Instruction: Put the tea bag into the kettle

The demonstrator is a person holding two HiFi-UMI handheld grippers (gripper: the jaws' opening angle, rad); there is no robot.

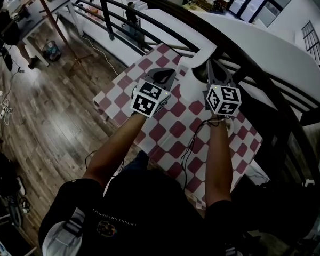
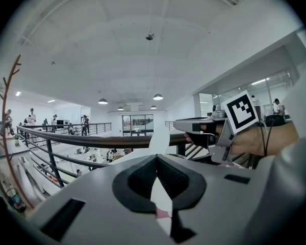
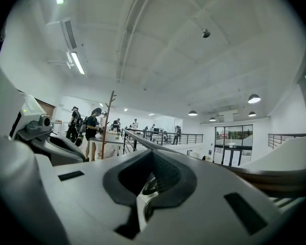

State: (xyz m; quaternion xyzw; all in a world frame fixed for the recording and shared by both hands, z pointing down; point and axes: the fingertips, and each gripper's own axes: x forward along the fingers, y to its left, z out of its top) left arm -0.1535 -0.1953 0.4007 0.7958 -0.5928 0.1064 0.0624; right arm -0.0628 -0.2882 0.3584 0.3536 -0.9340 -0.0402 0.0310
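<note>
both closed: left gripper (image 1: 165,75) beside right gripper (image 1: 210,66), above checkered cloth (image 1: 173,128)

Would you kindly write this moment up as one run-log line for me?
left gripper: shut | right gripper: shut | position: both over checkered table | tea bag: not visible

My left gripper (image 1: 168,73) and right gripper (image 1: 207,64) are grey moulded shells with black pads (image 2: 143,180) lining the jaws. Each carries a white cube (image 1: 149,98) printed with black square markers. Thin black cables (image 1: 185,156) trail by my forearms. I wear a black short-sleeved shirt (image 1: 144,212) with a small crest (image 1: 106,228).
</note>
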